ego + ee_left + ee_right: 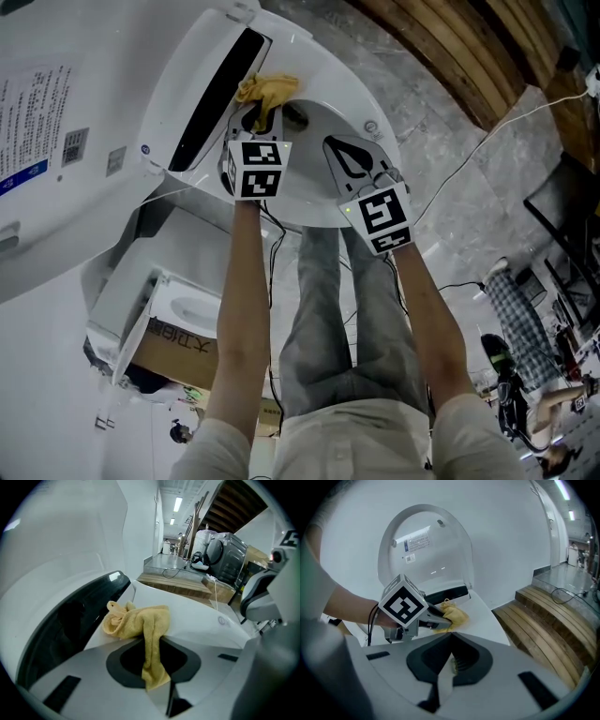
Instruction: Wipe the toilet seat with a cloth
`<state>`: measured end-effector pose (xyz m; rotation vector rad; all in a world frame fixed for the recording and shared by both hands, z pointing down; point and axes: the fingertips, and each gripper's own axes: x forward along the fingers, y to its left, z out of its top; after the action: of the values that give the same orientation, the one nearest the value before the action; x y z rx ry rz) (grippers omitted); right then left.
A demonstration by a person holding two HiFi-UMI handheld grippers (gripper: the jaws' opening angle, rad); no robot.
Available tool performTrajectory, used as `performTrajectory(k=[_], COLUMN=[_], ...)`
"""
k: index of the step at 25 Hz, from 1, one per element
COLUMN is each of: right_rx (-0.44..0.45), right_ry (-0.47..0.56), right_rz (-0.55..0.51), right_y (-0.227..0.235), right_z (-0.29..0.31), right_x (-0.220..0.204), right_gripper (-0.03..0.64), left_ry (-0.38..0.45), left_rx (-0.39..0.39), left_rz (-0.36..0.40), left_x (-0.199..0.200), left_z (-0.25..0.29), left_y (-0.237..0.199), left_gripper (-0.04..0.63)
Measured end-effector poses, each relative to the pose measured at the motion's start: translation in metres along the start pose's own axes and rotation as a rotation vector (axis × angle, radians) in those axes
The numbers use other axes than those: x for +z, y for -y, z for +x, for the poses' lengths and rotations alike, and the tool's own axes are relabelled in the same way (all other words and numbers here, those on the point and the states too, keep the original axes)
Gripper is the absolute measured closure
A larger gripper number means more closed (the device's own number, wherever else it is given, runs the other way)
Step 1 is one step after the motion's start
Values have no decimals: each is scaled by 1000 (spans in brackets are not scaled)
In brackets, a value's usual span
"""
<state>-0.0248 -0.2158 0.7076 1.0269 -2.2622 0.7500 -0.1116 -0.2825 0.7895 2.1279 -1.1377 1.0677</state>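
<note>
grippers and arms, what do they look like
The left gripper and right gripper are light grey with black jaw recesses; each carries a white cube of black square markers. A black cable runs from the left one. The forearms are bare below short pale sleeves.

Grey marble floor [487,246], wooden steps [441,47]

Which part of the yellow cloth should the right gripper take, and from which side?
Probably the bunched end of the cloth, lying on the seat past the left gripper, which pinches its tail. Come down from the right: the folds stand up there and that side is free.
</note>
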Motion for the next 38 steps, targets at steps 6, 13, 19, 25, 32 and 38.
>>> performTrajectory(k=[6, 13, 19, 25, 32, 38], right_rx=[36, 66, 81, 89, 102, 112], right_ry=[2, -1, -8, -13, -17, -18], right_rz=[-15, -36, -52, -67, -83, -96], right_y=[-19, -37, -46, -51, -59, -66], right_z=[4, 5, -1, -9, -20, -26], right_x=[-2, -6, -13, -22, -30, -33], right_gripper=[609, 609, 609, 609, 609, 609], left_ry=[-17, -29, -31, -37, -50, -62], left_rx=[20, 41, 62, 95, 127, 156], left_rz=[-14, -48, -77, -103, -132, -160], left_x=[-22, -48, -68, -87, -110, -131], left_z=[-13, -29, -43, -58, -75, -92], left_y=[-6, -12, -15, -19, -18, -14], left_gripper=[514, 514, 514, 514, 514, 514])
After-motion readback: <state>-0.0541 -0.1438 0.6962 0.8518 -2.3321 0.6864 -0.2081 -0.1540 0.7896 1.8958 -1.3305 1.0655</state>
